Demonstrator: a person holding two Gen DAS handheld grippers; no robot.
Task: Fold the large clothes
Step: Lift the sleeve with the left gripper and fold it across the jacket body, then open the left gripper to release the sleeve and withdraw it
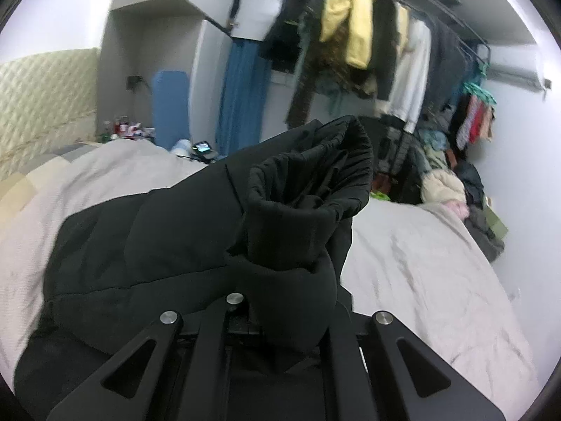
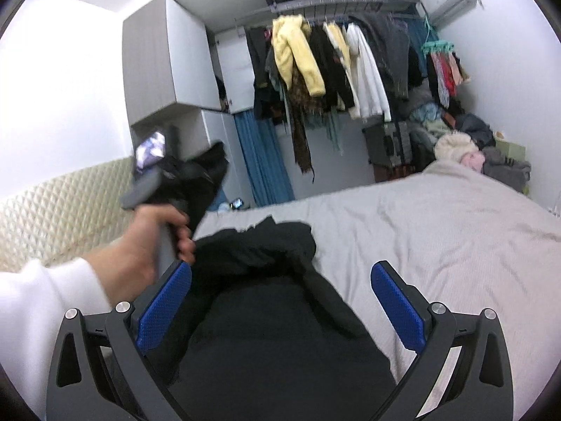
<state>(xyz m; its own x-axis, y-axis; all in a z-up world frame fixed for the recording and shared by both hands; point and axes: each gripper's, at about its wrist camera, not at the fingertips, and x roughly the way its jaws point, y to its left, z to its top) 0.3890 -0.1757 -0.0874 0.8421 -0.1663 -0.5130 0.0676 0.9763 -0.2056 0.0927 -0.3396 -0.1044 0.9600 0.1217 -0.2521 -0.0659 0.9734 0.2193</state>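
Jacket [image 1: 182,231], black and padded, lies across the bed [image 1: 420,263], which has a pale grey cover. Left gripper [image 1: 280,312] holds one sleeve [image 1: 308,189] of it. The fingers themselves are buried under the black cloth in the left wrist view, so the pads do not show; they are pressed together with the sleeve cloth pinched between them. The sleeve stands up off the bed in front of the camera, cuff opening toward the top, ribbed lining visible inside.

Right wrist view: the person's left hand [image 2: 150,242], white sleeve at the wrist, grips the handle of the left gripper [image 2: 210,161], blurred, with black cloth hanging from its tip above the bed. Right gripper [image 2: 280,298] has its blue-padded fingers [image 2: 164,301] spread wide, nothing clamped. Body of the jacket [image 2: 266,315] lies between and below the two pads; I cannot tell whether the pads touch the cloth.

Background: a quilted cream headboard [image 2: 66,207] at left, a clothes rail [image 2: 333,3] with hanging garments including a yellow hoodie [image 2: 294,52], a blue curtain [image 2: 266,158], and a heap of clothes [image 2: 466,140] in the far right corner beyond the bed.
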